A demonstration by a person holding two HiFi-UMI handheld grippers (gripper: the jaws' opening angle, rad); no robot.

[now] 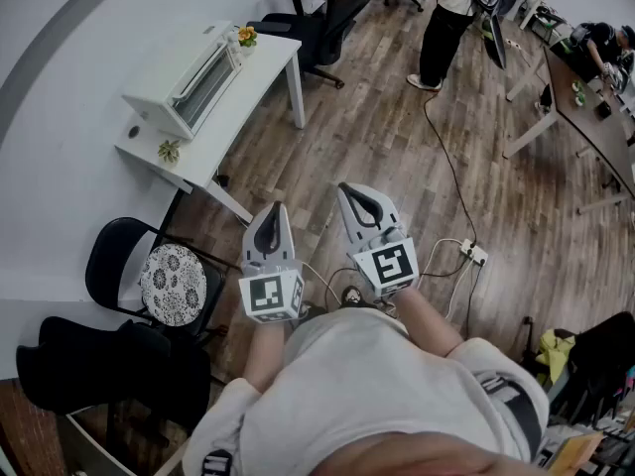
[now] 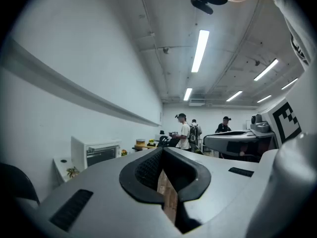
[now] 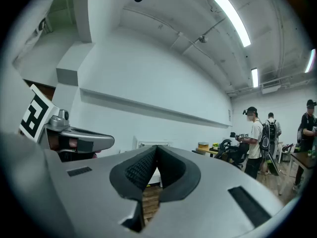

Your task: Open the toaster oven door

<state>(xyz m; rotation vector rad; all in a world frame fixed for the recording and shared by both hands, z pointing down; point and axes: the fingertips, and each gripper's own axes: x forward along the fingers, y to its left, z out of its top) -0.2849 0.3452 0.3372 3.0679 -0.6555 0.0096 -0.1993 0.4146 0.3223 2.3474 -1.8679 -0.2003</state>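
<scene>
A white toaster oven (image 1: 189, 82) stands with its door shut on a white table (image 1: 260, 67) at the upper left of the head view, well away from both grippers. It also shows small in the left gripper view as the toaster oven (image 2: 96, 152). In the right gripper view the jaws hide most of the toaster oven (image 3: 148, 144). My left gripper (image 1: 275, 208) and right gripper (image 1: 345, 187) are held side by side over the wooden floor, both shut and holding nothing. The left gripper (image 2: 162, 150) and right gripper (image 3: 157, 147) point level toward the oven's side of the room.
A black chair with a patterned cushion (image 1: 174, 284) stands left of me, near the table's corner. A small plant (image 1: 169, 150) and flowers (image 1: 246, 36) sit on the table. An office chair (image 1: 313, 28), several people (image 1: 446, 18) and a power strip (image 1: 474, 254) with its cable lie farther off.
</scene>
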